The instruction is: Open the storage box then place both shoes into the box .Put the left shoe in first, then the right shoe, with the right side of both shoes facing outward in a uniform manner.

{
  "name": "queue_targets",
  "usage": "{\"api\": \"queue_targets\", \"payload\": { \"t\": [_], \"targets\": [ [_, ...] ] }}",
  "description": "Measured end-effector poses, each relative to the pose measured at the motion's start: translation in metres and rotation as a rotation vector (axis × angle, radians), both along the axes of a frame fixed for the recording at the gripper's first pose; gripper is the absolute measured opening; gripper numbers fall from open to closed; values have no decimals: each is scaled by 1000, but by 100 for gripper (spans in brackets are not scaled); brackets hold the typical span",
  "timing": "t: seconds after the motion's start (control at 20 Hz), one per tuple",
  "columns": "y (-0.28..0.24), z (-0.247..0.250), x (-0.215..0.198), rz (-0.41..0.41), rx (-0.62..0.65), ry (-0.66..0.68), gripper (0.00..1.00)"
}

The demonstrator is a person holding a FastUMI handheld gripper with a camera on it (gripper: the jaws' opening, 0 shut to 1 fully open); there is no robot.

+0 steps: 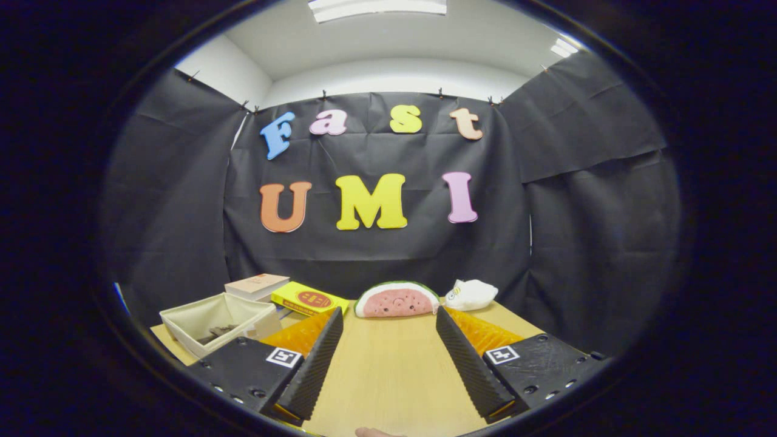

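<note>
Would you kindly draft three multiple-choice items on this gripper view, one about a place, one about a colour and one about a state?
1. Where does the watermelon-slice plush lie?
A. Beyond the tongs, at the table's far edge
B. Inside the fabric bin
C. Between the fingers

2. What colour is the flat box beside the stacked books?
A. Blue
B. Yellow
C. Green

3. How do the tongs stand?
A. Shut on the plush
B. Shut on a book
C. Open, with bare table between the fingers

Answers:
1 A: the plush sits past the fingertips on the wooden table, next to a white plush toy.
2 B: its lid is yellow with a red oval.
3 C: the fingers are wide apart and touch nothing; the beige fabric bin lies off to one side.
</note>
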State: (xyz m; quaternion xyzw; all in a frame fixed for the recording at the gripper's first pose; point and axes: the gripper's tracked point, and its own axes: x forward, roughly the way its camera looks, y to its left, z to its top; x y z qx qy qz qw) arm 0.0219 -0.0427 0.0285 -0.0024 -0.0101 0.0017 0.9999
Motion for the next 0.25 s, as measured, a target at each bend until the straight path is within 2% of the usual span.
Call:
{"api": "queue_targets", "payload": {
  "t": [0.25],
  "targets": [
    [-3,-11,22,31,45,34,94]
  ]
}}
